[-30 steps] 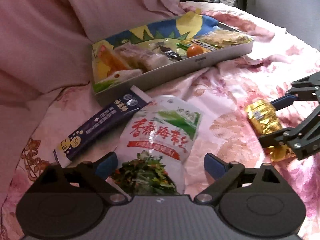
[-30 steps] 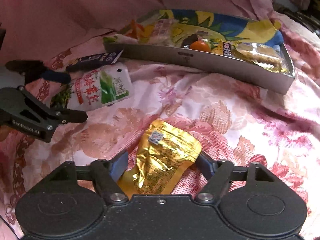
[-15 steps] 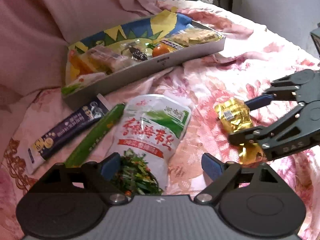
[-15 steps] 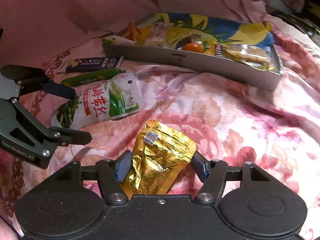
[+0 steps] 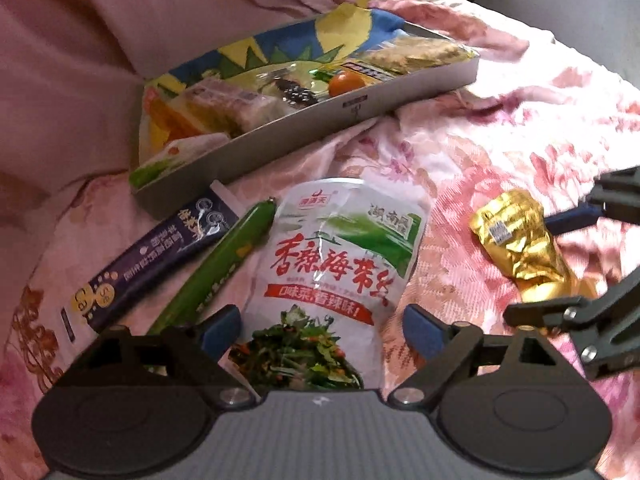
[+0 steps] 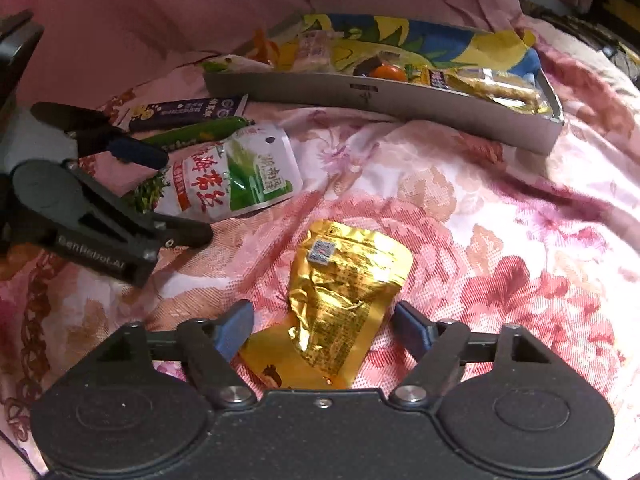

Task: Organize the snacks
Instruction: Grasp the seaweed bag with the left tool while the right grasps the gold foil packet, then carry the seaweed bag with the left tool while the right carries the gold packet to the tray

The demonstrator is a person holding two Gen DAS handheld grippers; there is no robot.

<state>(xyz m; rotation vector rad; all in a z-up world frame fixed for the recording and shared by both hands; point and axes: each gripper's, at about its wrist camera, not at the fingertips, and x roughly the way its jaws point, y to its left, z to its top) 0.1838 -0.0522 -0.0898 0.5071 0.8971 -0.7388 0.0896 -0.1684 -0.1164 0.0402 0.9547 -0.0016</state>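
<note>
Since the earlier frames both grippers have been drawn back slightly, the left gripper [image 5: 320, 326] wide-jawed astride the seaweed pouch [image 5: 336, 264] and the right gripper [image 6: 322, 330] wide-jawed astride the gold packet [image 6: 340, 296], both ungrasped on the bed [image 6: 500, 216], near the far tray [image 6: 400, 98].

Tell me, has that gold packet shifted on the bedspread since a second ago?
Cannot tell. The gold packet sits on about the same floral patch of bedspread between the right gripper's open jaws; only the cameras clearly moved.

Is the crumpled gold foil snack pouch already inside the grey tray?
No, the crumpled gold foil snack pouch lies on the floral bedspread, short of the grey tray.
</note>
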